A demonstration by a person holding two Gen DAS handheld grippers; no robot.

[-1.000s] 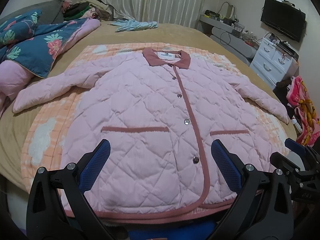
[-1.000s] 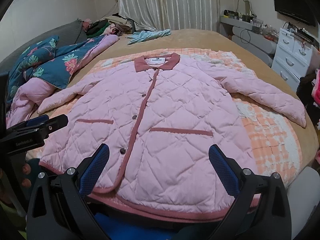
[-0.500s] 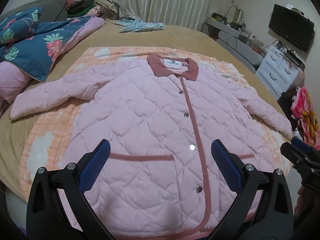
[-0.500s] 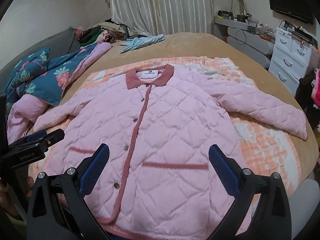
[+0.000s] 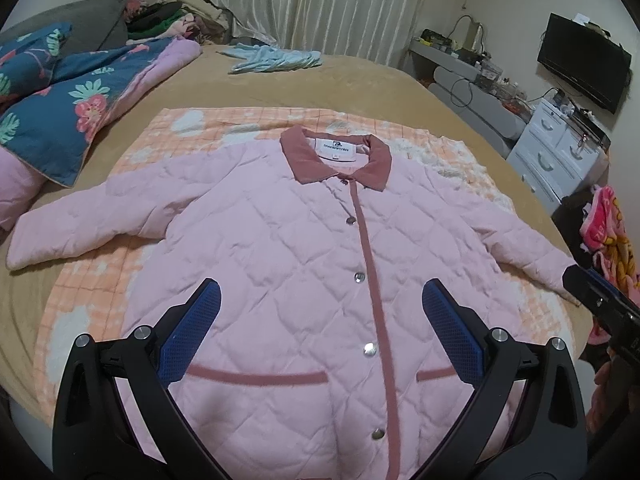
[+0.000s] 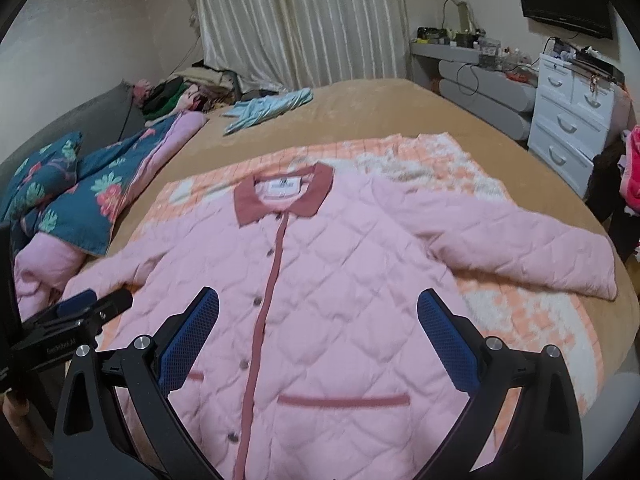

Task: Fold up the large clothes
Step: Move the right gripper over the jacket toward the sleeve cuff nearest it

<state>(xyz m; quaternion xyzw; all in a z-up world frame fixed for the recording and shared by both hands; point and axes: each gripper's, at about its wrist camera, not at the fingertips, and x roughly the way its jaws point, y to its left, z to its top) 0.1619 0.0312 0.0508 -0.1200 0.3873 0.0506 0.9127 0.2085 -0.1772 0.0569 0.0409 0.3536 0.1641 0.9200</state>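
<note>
A pink quilted jacket [image 5: 304, 248] with a dusty-rose collar and trim lies flat and buttoned, front up, sleeves spread, on an orange checked blanket [image 5: 92, 292]. It also shows in the right wrist view [image 6: 340, 280]. My left gripper [image 5: 320, 300] is open and empty above the jacket's lower front. My right gripper [image 6: 318, 312] is open and empty above the lower front too. The left gripper shows at the left edge of the right wrist view [image 6: 80, 312]; the right gripper shows at the right edge of the left wrist view [image 5: 600, 304].
The bed [image 5: 360, 80] has a tan cover. A floral blue quilt [image 5: 60, 104] and a clothes pile lie at the far left. A light blue garment [image 5: 276, 58] lies near the curtain. White drawers [image 5: 560, 152] and a TV [image 5: 584, 64] stand at the right.
Both grippers have moved up and forward over the jacket, from its bottom hem toward its middle. The hem has dropped out of view. The jacket has not moved.
</note>
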